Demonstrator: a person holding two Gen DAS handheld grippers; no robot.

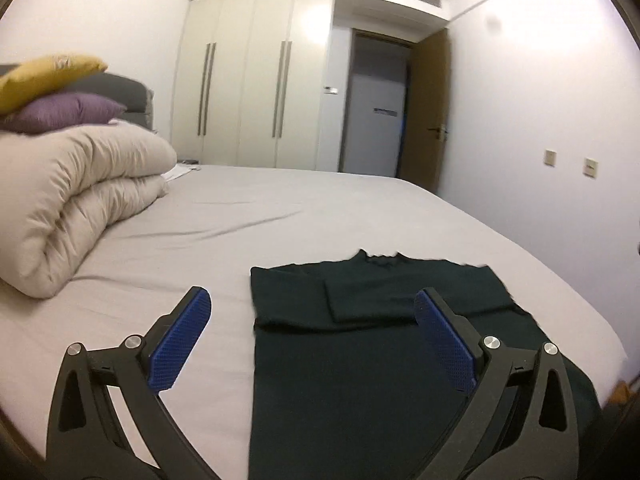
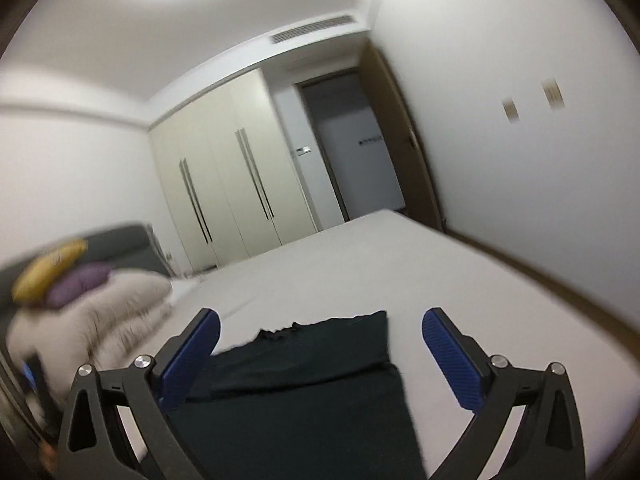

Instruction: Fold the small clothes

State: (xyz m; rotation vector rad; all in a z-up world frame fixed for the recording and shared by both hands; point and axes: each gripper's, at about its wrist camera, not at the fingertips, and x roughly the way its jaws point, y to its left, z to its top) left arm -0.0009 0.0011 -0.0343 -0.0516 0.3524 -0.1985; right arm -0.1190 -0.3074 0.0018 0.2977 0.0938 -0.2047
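Note:
A dark green garment (image 1: 360, 344) lies flat on the grey bed sheet (image 1: 280, 216), its sides and a sleeve folded inward, collar at the far end. My left gripper (image 1: 312, 312) hovers above its near left part, open, nothing between the blue pads (image 1: 180, 348). In the right wrist view the same garment (image 2: 304, 392) lies below my right gripper (image 2: 320, 334), which is tilted, raised off the bed and open with nothing held. That view is blurred.
A folded beige duvet (image 1: 80, 200) with a purple pillow (image 1: 64, 114) and a yellow pillow (image 1: 44, 76) sits at the left of the bed. Cream wardrobes (image 1: 256, 80) and an open door (image 1: 430, 108) stand beyond. The bed's edge (image 1: 580, 304) runs along the right.

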